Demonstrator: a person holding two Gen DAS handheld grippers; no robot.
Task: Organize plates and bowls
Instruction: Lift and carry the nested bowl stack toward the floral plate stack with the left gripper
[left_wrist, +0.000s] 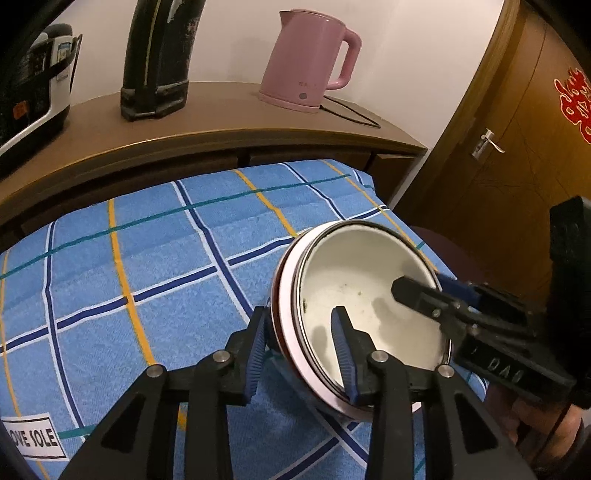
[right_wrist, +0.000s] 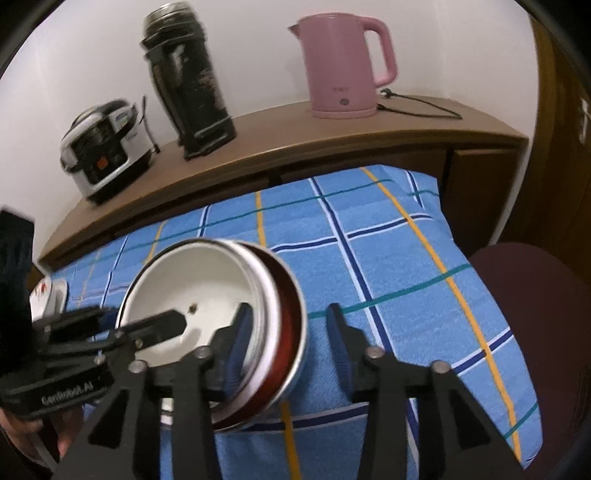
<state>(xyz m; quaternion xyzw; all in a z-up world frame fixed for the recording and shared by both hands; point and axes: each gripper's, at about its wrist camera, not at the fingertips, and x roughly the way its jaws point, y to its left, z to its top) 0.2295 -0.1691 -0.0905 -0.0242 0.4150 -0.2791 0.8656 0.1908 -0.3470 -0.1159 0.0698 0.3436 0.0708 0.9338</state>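
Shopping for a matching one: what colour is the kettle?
Pink kettle; clearest in the right wrist view.

Both hand-held grippers straddle tilted bowl rim; kettle behind.

White label on the cloth, at 8 o'clock in the left wrist view: "OVE SOLE". Left gripper body, right wrist view, 8 o'clock: "CenRobot.AI".

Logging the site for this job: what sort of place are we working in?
Probably a room in a home, not a proper kitchen. A pink kettle and rice cooker sit on a wooden sideboard, a checked towel covers the work surface, and there is a wooden door.
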